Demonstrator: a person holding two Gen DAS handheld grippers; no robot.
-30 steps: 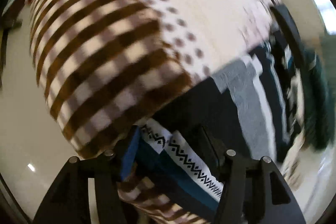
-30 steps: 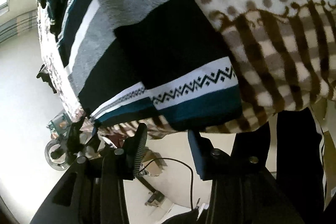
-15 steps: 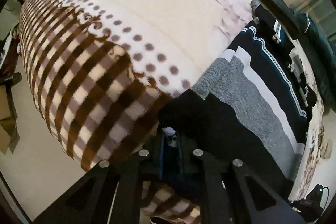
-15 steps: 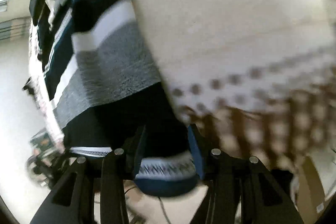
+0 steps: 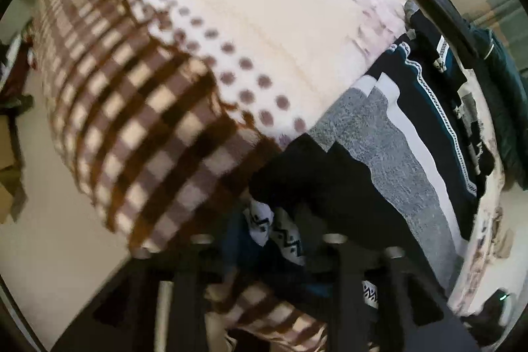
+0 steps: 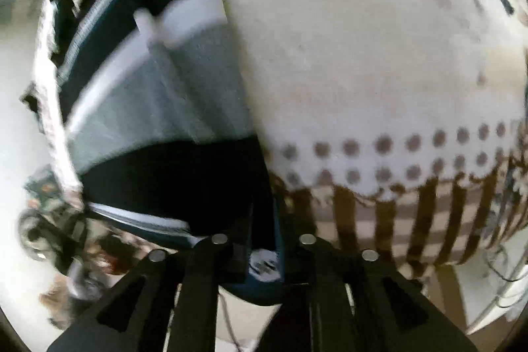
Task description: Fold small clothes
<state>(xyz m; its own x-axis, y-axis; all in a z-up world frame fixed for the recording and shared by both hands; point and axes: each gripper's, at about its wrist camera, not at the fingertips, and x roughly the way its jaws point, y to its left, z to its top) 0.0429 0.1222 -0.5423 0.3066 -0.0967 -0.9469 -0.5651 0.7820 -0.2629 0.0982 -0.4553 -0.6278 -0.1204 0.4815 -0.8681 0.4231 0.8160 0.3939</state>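
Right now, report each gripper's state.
Left gripper: jaws just reopened partway, sweater hem between them; grip unclear.
Right gripper: likewise, sweater hem between.

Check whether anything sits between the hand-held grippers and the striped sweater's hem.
Nothing visible does. The left hand-held gripper and the right hand-held gripper each have the sweater hem between their fingers, at the near edge of the blanket, whose cream middle lies bare.

Navy, grey and white striped sweater (image 5: 389, 160); cream blanket (image 5: 264, 22) with brown checks and dots.
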